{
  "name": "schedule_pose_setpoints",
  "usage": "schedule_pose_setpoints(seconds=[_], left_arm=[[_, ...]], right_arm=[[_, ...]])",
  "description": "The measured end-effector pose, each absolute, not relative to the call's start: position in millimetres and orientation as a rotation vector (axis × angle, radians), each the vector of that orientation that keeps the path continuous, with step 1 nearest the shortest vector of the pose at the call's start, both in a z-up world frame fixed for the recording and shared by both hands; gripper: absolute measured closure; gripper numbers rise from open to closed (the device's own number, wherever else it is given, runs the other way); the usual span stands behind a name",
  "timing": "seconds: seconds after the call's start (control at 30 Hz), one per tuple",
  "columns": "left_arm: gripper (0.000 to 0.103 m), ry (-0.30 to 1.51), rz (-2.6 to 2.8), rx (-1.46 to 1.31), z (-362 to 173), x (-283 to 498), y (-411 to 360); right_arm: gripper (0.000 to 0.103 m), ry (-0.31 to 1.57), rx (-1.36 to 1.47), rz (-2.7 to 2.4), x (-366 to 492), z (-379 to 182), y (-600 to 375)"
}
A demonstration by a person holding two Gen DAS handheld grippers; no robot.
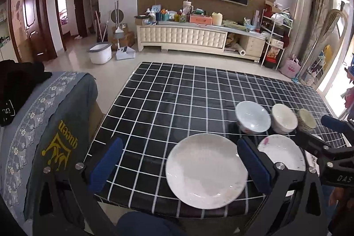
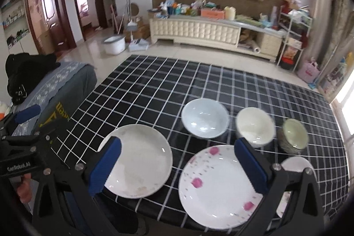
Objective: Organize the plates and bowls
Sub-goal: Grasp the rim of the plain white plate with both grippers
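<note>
A plain white plate (image 1: 206, 170) (image 2: 138, 159) lies near the table's front edge. Right of it lies a plate with pink flowers (image 2: 218, 185) (image 1: 284, 153), and a third small plate (image 2: 296, 166) shows partly behind my right finger. Behind them stand three bowls in a row: a pale blue one (image 2: 205, 117) (image 1: 253, 116), a cream one (image 2: 254, 125) (image 1: 284, 117) and a small patterned one (image 2: 293, 135) (image 1: 306, 119). My left gripper (image 1: 180, 164) is open above the white plate. My right gripper (image 2: 177, 166) is open above both plates, holding nothing.
The table has a black cloth with white grid lines (image 1: 168, 94). A sofa arm with a grey embroidered cover (image 1: 44, 125) stands at the table's left. A TV cabinet (image 1: 183, 37) and a white bucket (image 1: 99, 53) stand across the floor.
</note>
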State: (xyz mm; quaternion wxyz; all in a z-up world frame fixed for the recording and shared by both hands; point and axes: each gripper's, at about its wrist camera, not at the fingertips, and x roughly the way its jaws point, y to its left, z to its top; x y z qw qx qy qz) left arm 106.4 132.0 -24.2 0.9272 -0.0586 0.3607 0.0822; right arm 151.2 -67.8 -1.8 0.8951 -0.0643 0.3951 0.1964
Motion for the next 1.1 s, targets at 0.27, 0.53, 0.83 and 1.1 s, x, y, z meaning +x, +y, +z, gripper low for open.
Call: schedule_pose_setpoints(seconds=[0.27, 0.53, 0.83, 1.1], left_arm=[[0.0, 0.895, 0.171, -0.189, -82.5, 141.4, 157.9], [0.011, 1.018, 0.116, -0.248, -132.2, 160.8, 161.3], [0.038, 1.141, 0.147, -0.291, -169.3, 171.2, 168.5], [0.062, 1.19, 0.173, -0.324, -180.2, 170.6, 172.3]], right_arm=[[0.003, 0.969, -0.154, 0.505, 182.6, -53.9, -40.3], [0.042, 1.082, -0.212, 0.556, 199.3, -102.1, -26.8], [0.061, 1.161, -0.236, 0.547, 210.6, -134.5, -20.9], [0.076, 1.196, -0.273, 0.499, 210.3, -148.2, -21.6]])
